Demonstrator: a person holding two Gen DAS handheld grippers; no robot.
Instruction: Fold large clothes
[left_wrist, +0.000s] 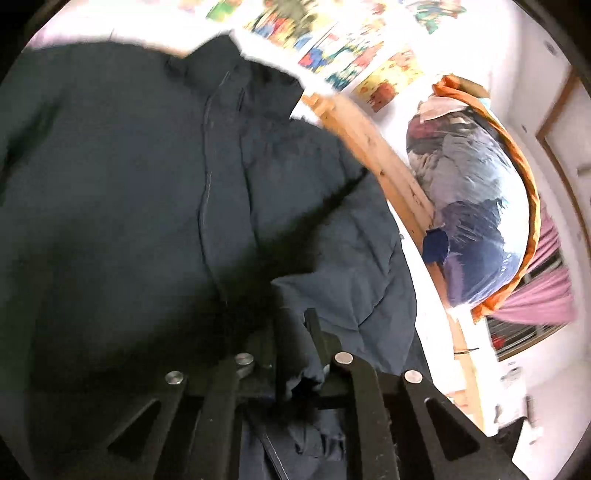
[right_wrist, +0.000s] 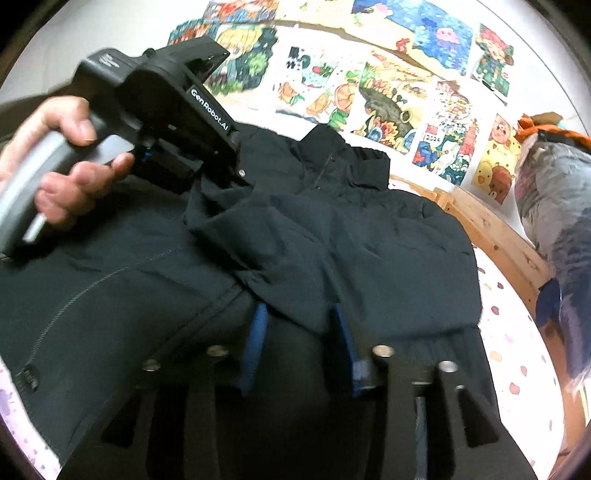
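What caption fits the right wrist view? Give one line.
Right gripper open over dark jacket; left gripper pinches its fabric.

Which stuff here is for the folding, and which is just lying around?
For the folding:
- dark jacket
- left tongs, pinched shut on the jacket's cloth
- right tongs, open over the jacket

Just lying around:
- drawings on the wall
- clear bag of clothes
- wooden bed rail
- pink curtain

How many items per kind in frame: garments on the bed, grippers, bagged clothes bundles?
Dark jacket: 1
Grippers: 2, left gripper and right gripper
Clear bag of clothes: 1
Total: 4
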